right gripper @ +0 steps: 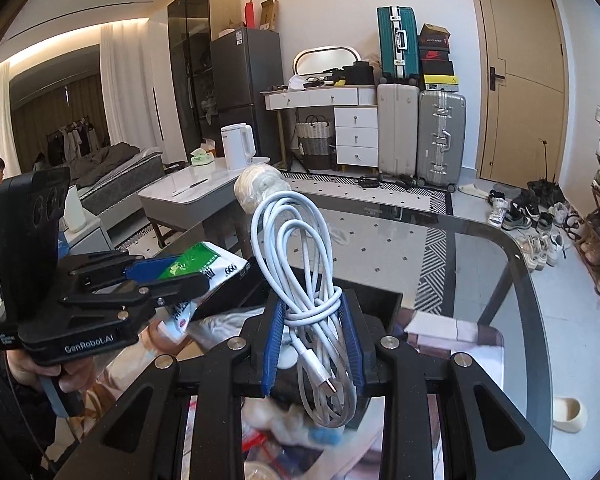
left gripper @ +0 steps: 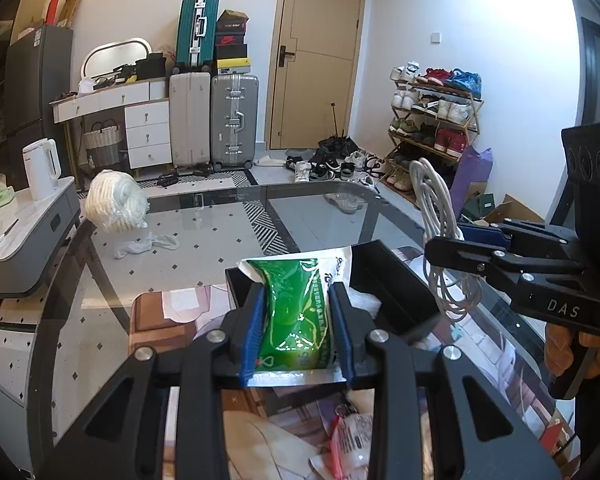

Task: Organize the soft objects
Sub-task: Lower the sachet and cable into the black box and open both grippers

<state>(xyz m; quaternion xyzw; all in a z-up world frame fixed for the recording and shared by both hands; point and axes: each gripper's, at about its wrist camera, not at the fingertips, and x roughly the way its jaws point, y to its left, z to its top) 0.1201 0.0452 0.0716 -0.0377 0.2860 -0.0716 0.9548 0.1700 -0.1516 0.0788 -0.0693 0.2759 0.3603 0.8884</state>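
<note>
From the left wrist, the left claw (left gripper: 298, 320) is seen pinching a green packet (left gripper: 296, 312), held above a black bin (left gripper: 396, 280) on the glass counter (left gripper: 204, 248); a white bundle (left gripper: 114, 202) is left behind there.

From the right wrist, the right claw (right gripper: 312, 332) is clamped on a coiled white cable (right gripper: 300, 264) above the bin; neither item is yet placed, it is judged
</note>
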